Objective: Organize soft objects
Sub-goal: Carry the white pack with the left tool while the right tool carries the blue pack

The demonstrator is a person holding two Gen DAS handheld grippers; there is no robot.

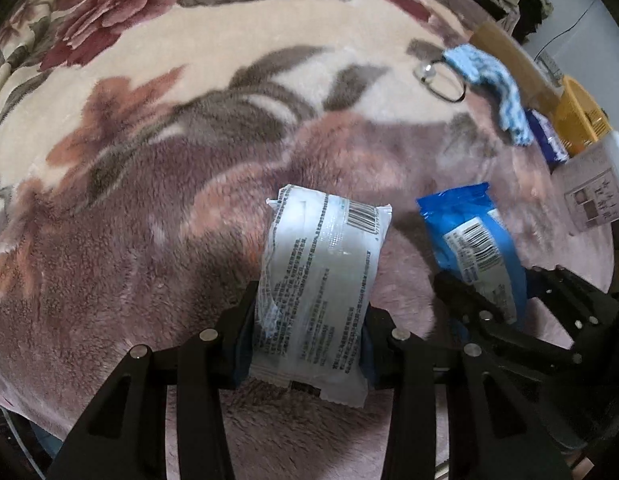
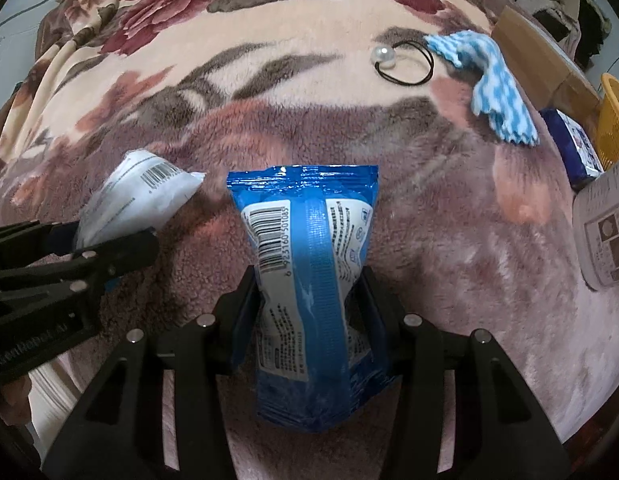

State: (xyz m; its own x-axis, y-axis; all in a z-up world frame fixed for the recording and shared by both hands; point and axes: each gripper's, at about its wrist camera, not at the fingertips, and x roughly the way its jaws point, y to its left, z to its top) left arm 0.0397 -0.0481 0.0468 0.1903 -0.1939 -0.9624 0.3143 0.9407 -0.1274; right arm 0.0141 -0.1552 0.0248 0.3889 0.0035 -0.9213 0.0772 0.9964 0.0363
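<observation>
Our left gripper pinches the white packet between its fingers. Our right gripper clamps the blue packet. Only the right view shows the pearl hair tie sharply.

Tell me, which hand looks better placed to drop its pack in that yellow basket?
Probably the right gripper. It holds the blue pack, and the yellow basket sits off the blanket's right edge, on its side. The left gripper, clamped on the white pack, is farther over.
</observation>
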